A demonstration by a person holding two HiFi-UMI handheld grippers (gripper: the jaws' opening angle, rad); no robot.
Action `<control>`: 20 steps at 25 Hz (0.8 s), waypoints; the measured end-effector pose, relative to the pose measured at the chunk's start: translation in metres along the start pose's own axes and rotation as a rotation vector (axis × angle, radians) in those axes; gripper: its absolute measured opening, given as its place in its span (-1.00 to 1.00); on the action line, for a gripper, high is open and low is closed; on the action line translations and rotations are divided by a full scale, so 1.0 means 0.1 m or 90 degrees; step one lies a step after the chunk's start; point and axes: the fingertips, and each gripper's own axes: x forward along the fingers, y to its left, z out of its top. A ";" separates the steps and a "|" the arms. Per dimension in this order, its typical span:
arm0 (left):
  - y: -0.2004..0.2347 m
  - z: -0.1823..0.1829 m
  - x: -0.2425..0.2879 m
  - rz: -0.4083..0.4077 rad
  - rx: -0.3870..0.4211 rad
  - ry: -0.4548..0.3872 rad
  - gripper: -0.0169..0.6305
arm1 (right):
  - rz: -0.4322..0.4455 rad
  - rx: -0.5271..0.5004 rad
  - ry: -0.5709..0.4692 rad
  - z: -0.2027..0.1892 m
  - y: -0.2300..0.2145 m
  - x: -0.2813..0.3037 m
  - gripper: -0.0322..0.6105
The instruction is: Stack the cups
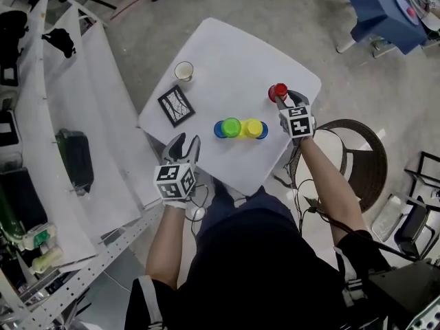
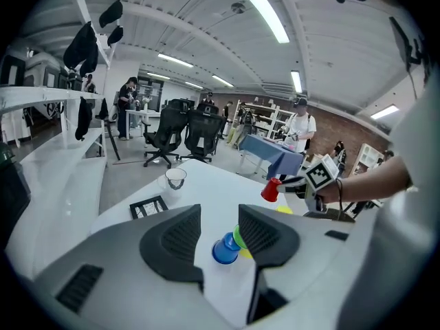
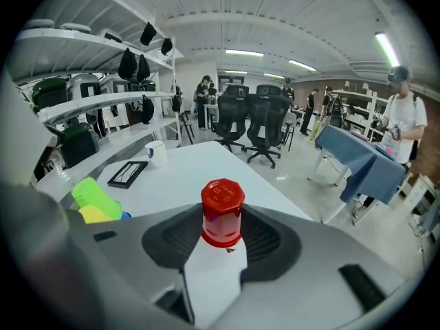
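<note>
A red cup (image 1: 278, 91) is held upside down near the table's right corner, with my right gripper (image 1: 282, 100) shut on it. In the right gripper view both pads press on the red cup (image 3: 222, 212). A row of cups stands at the middle of the white table (image 1: 227, 53): blue (image 1: 220, 129), green (image 1: 232, 126), yellow (image 1: 253, 127) and another blue (image 1: 263, 130). My left gripper (image 1: 183, 145) stands open near the table's front left edge, with nothing between its jaws. The blue cup (image 2: 225, 249) and green cup (image 2: 239, 236) lie beyond them.
A white mug (image 1: 183, 71) and a black framed picture (image 1: 176, 106) sit at the table's left side. A wicker chair (image 1: 357, 153) stands right of the table. White shelves (image 1: 69, 115) run along the left. A blue-covered table (image 1: 381, 9) is at far right.
</note>
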 end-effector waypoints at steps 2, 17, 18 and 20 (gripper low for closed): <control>-0.01 0.07 0.00 -0.010 0.006 -0.008 -0.43 | -0.003 0.005 -0.012 0.06 0.03 -0.11 -0.38; -0.13 0.39 -0.06 -0.089 0.027 -0.037 -0.43 | 0.036 0.001 -0.097 0.72 0.72 -0.99 -0.38; -0.14 0.40 -0.07 -0.094 0.027 -0.038 -0.43 | 0.043 -0.003 -0.097 0.73 0.80 -1.03 -0.38; -0.16 0.40 -0.07 -0.102 0.026 -0.038 -0.43 | 0.056 -0.013 -0.097 0.75 0.97 -1.10 -0.38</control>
